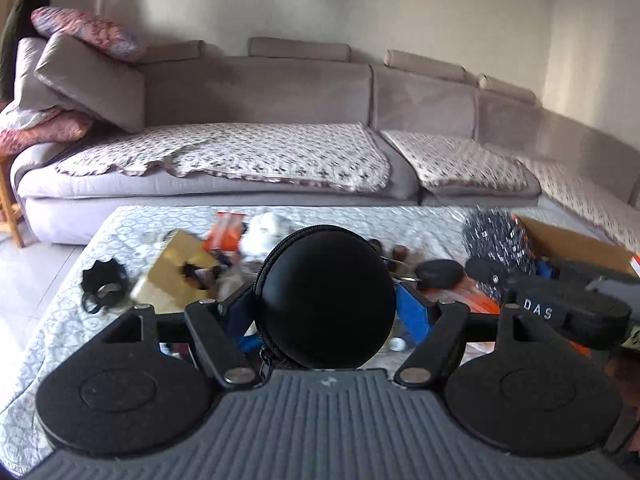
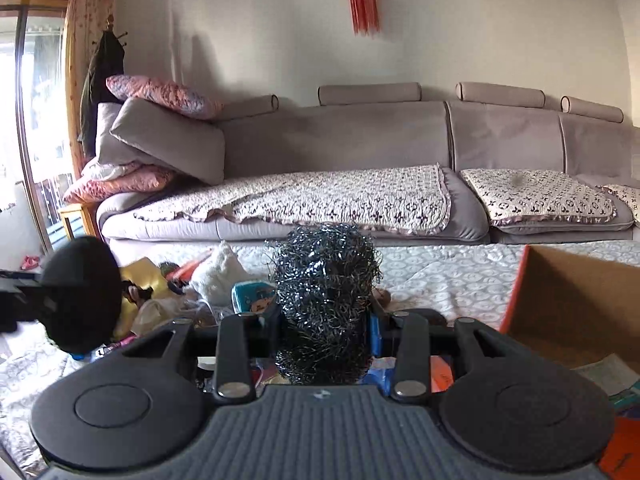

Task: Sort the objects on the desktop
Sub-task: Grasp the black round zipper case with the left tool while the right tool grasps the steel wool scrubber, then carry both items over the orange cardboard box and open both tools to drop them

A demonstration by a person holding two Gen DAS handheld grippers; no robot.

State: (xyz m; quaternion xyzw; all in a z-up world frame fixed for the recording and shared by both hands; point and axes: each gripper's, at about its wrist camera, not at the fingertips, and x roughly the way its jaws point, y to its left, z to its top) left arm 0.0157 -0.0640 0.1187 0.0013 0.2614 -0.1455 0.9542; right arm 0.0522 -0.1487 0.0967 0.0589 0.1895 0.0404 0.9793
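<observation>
Carrying 2 items at once, you have the left gripper clenched on the round black zip case and the right gripper clenched on the steel-wool scourer; both items sit raised above the clutter on the cloth-covered table. Keep each grip firm. The case is smooth and domed, so it may slip if the jaws relax; the scourer is springy and may snag on neighbouring objects. Hold the 2 grippers apart, because the left wrist view shows the right gripper just beside the left one. Steer toward the cardboard box, which stands open at the right end of the table. Its visible inner wall and floor look bare, though part of the interior is hidden. Bring each item over the rim before opening, 1 gripper at a time. The unsorted pile, including a yellow box and a white plush toy, lies at the left.
</observation>
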